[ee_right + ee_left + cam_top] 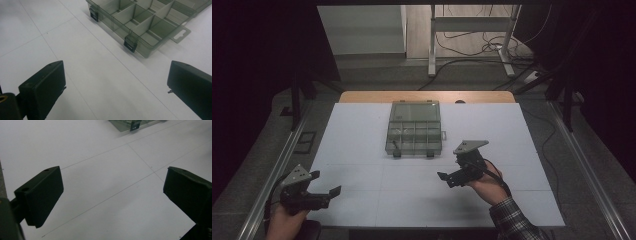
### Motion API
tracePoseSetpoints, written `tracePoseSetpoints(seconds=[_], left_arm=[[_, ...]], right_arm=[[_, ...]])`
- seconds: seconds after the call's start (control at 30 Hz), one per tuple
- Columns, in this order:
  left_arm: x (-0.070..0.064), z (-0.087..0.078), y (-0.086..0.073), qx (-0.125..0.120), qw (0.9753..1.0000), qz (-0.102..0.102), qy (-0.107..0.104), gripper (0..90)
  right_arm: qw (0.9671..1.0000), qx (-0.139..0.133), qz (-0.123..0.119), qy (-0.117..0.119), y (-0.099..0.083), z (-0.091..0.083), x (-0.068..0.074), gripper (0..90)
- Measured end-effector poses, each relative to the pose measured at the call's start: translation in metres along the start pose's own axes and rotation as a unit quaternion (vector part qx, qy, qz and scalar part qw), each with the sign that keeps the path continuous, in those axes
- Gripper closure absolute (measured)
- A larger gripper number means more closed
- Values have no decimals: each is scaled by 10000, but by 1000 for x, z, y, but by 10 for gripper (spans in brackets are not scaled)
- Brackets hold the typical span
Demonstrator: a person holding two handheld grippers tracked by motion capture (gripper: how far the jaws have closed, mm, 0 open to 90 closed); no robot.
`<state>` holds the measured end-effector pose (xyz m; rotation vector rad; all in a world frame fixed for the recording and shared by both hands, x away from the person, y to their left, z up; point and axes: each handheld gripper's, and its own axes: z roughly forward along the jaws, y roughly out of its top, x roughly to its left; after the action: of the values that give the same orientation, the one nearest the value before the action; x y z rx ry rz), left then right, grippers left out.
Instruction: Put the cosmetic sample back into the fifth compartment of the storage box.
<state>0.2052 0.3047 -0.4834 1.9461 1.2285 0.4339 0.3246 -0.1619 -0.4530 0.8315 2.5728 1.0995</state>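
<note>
White sheeting covers the table (362, 145) in front of you, and the dim room beyond it holds a desk frame and loose cables on the floor. Take the clear compartment box (414, 134) as your landmark: it sits at the far middle of the table, its lid folded back on the far side, its dividers bare as far as you can see, and two dark latches (130, 44) on the near wall facing you.

Your right gripper (451, 176) hovers near that near wall, off toward the corner with the hang tab (180, 35), apart from the box and not touching it. Its jaws stand wide apart and hold nothing. Your left gripper (324, 183) sits well apart from the box, down at the table's near left corner, jaws equally wide and empty; the box corner just shows at the top of its view (125, 125).

The box is light and only rests on smooth sheeting, so a one-sided push on a latch would likely slide or spin it rather than move the latch. Coming in low could also catch a jaw on the hang tab. With your left gripper so far off, nothing steadies the box.
</note>
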Motion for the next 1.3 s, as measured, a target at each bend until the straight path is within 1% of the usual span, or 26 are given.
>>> tracePoseSetpoints(seconds=[0.67,1.3], left_arm=[[0,0,0,-2,10000,-10,6,35],[0,0,0,3,10000,-11,9,35]], right_arm=[[9995,-106,233,-165,-22,-22,-6,20],[9989,-156,301,-325,-36,-34,-10,20]])
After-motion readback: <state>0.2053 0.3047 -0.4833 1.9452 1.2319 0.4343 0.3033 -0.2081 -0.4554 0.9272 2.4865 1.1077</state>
